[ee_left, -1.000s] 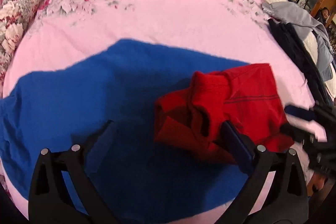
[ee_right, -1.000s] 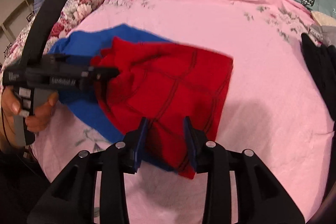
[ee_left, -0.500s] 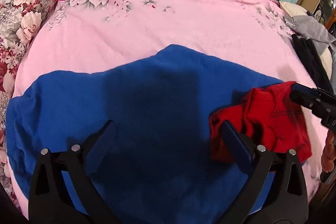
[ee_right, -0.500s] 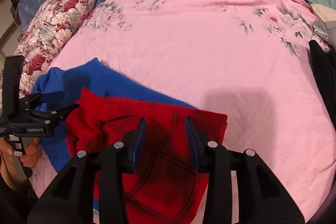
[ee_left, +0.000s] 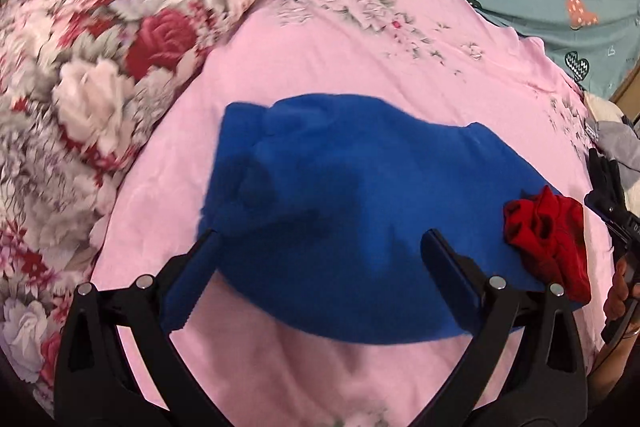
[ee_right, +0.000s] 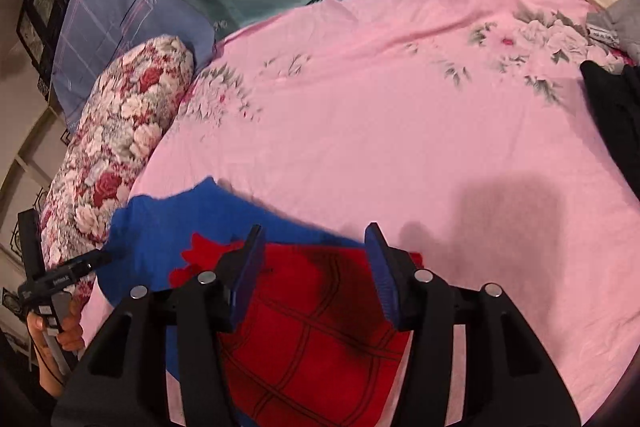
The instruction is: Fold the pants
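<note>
On the pink bed (ee_right: 400, 115), the blue-and-red pants (ee_left: 360, 195) lie bunched at six o'clock. My left claw (ee_left: 320, 247) and right claw (ee_right: 312, 247) are released; next, I'd pinch the edges and spread them flat.

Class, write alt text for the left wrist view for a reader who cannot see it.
Blue pants lie spread on a pink bedsheet, with the open left gripper over them. A red cloth sits bunched at their right end; a floral pillow lies left.
</note>
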Motion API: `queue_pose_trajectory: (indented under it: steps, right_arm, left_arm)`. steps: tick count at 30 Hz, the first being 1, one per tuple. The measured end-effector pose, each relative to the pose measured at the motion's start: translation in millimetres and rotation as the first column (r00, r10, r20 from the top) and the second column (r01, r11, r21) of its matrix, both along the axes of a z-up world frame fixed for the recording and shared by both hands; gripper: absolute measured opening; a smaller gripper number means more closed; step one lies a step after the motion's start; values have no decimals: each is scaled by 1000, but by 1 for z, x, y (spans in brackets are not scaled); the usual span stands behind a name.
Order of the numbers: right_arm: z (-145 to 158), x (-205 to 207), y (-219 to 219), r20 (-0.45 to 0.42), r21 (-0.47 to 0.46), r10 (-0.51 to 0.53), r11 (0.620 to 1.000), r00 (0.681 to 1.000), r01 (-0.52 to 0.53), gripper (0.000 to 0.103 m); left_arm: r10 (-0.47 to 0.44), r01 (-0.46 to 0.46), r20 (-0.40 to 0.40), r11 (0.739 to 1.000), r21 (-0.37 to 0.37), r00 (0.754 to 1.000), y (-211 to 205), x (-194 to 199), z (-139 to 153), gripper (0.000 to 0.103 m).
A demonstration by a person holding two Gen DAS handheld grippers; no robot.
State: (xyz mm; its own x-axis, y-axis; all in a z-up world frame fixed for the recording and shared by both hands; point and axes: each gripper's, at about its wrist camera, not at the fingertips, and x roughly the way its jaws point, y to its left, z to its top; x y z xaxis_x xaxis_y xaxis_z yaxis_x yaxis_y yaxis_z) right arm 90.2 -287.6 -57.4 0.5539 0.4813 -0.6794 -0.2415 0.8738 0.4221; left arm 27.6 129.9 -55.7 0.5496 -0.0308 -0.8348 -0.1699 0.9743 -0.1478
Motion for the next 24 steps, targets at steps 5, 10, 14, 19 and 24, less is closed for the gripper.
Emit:
queue_pose_trajectory:
  steps: [5,10,14,19,24]
  right_arm:
    - [-1,-9,35,22,-47,149,988,989,-148,53]
    - [-30,0,59,-117,-133,176,973,978,-191,53]
    - [-10,-4,64,-73,-152,187,969,980,-196,53]
    - [20,4,87,10,-166,230,960,973,-225,53]
    - [13,26,145,-27,-182,356,917,934,-355,53]
  left_arm:
    - [59,-57,-22,995,82,998,7,-1,-7,101]
    - [67,-66,-24,996,58,997,12,2,-8,101]
    - [55,-55,0,996,70,998,10,7,-3,101]
    - [78,-77,-9,995,67,997,14,16,-5,101]
    - [111,-109,-47,994,27,993,23,18,-15,101]
